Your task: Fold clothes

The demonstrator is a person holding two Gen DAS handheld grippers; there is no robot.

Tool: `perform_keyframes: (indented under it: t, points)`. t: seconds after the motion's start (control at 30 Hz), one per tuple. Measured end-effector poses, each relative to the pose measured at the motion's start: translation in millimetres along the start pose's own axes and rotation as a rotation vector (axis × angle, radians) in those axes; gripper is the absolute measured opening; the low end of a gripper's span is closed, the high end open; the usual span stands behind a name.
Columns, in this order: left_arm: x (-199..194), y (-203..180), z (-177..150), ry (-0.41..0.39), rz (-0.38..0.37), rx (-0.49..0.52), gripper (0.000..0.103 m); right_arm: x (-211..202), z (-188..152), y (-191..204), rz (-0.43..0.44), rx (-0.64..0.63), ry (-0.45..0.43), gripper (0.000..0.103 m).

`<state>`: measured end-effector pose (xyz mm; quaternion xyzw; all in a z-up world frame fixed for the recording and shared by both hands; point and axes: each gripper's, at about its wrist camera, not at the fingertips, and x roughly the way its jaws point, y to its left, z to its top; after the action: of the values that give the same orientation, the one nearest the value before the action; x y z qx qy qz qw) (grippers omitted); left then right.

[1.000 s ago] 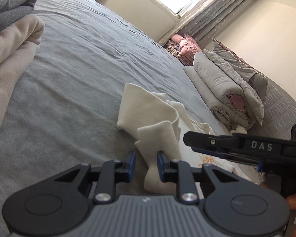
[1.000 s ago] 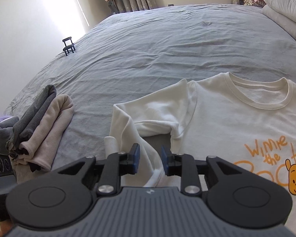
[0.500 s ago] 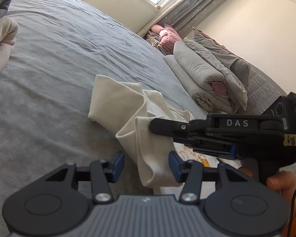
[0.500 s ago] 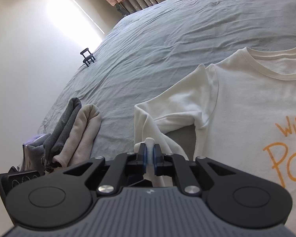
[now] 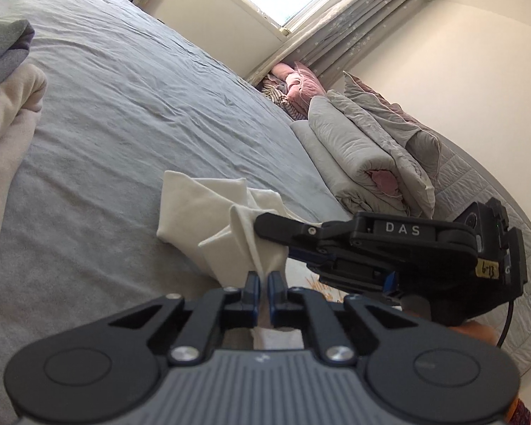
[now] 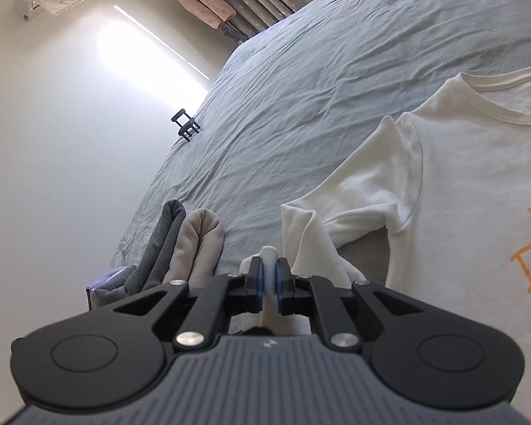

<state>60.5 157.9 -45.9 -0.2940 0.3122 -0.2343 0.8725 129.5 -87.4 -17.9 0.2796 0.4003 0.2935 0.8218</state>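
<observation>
A cream T-shirt (image 6: 460,177) with orange print lies flat on the grey bed (image 6: 336,71). Its sleeve (image 6: 308,233) is bunched up near the shirt's left side. My right gripper (image 6: 269,269) has a fold of that sleeve cloth pressed between its blue pads, and its jaws are opening slightly. In the left wrist view the sleeve (image 5: 201,205) rises in a crumpled ridge. My left gripper (image 5: 262,278) is shut on the sleeve's near end. The right gripper (image 5: 276,235) reaches in from the right and grips the same ridge a little farther along.
Folded grey and beige clothes (image 6: 194,241) are stacked at the bed's left, also seen as a pile (image 5: 7,113). Rolled grey bedding (image 5: 364,148) lies by the wall. A small black stand (image 6: 186,129) sits on the far bed edge. A hand (image 5: 478,333) holds the right gripper.
Both grippers went from open to shut on the sleeve cloth, the right one first, the left one after. The sleeve is lifted into a ridge. The right wrist view has rolled.
</observation>
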Motion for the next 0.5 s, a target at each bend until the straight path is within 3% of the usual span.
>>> perform_keyframes:
  t: [0.03, 0.2, 0.33, 0.5]
  points:
    - [-5, 0, 5, -0.023, 0.019, 0.002, 0.004, 1, 1, 3, 0.008, -0.002, -0.005, 0.017]
    - [-33, 3, 32, -0.137, 0.137, 0.038, 0.003, 12, 6, 17, 0.047, 0.001, -0.016, 0.019]
    - [-57, 11, 53, -0.247, 0.213, 0.051, 0.003, 13, 7, 19, 0.022, 0.004, -0.024, 0.041]
    - [-83, 24, 70, -0.354, 0.312, 0.08, 0.003, 10, 5, 17, -0.056, -0.018, -0.034, 0.041]
